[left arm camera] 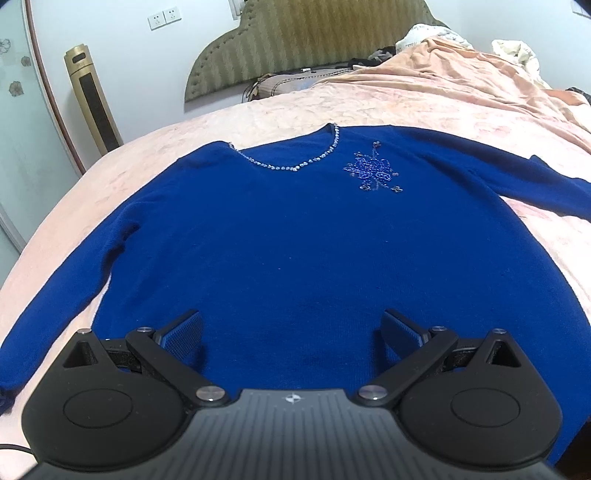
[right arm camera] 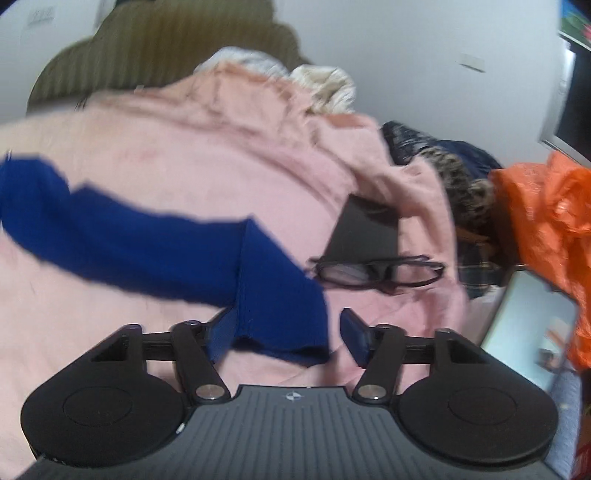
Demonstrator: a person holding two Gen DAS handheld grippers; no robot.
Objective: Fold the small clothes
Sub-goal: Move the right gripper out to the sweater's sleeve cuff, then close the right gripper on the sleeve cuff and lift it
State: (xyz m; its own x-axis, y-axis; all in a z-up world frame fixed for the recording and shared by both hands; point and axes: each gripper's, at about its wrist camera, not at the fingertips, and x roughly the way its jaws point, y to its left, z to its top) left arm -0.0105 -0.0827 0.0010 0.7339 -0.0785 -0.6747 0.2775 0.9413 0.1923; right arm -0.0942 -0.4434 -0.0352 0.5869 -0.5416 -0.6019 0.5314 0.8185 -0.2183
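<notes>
Lying flat on the pink bedspread (left arm camera: 258, 114), blue sweater (left arm camera: 295, 240) ready for folding; left gripper (left arm camera: 291, 332) hovering wide-jawed over its hem, right gripper (right arm camera: 286, 332) spread around the sleeve cuff (right arm camera: 280, 314), probably for folding inward

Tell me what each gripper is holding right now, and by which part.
The left gripper holds nothing; it is open over the blue sweater. The right gripper is open around the sleeve cuff, not yet clamped.

There was one blue sweater (left arm camera: 295, 236), one pink bedspread (left arm camera: 424, 103), one pair of glasses (right arm camera: 376, 273), one orange bag (right arm camera: 546, 206), and two wall sockets (left arm camera: 164, 16).
</notes>
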